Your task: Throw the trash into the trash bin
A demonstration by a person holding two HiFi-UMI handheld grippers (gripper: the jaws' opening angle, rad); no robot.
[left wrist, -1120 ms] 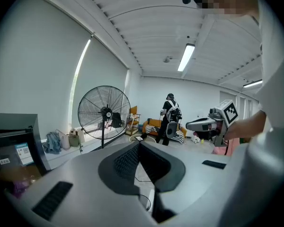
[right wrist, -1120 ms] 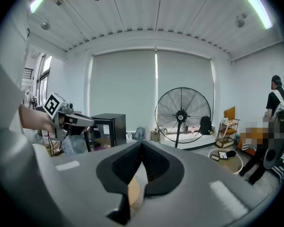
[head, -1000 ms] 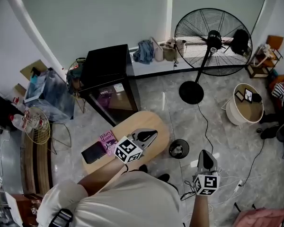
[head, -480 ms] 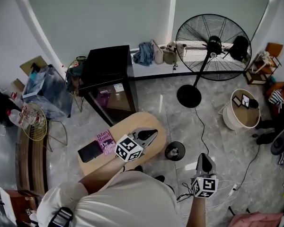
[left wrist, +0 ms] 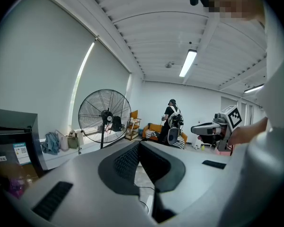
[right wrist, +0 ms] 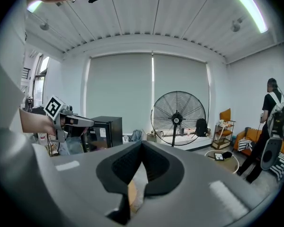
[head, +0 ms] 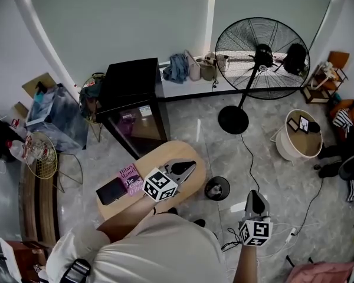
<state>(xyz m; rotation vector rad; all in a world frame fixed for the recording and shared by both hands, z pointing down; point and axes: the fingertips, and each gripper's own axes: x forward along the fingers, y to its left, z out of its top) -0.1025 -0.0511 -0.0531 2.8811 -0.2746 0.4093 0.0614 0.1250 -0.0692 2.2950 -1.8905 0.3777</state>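
Two grippers wait by the trash bin, and one has a bit of trash.

The trash bin (head: 217, 188) is small, round and black, and it stands on the floor just beside the wooden table (head: 192, 151). The left gripper (head: 192, 165) is left of the bin, up over the table, and it is clenched tight with nothing in it. The right gripper (head: 255, 192) is near the bin on its other side, over the floor. Its jaws are pressed together on a pale and tan scrap of trash (right wrist: 135, 186), I think, though only a little of it shows. So the trash is right of the bin, not in it.
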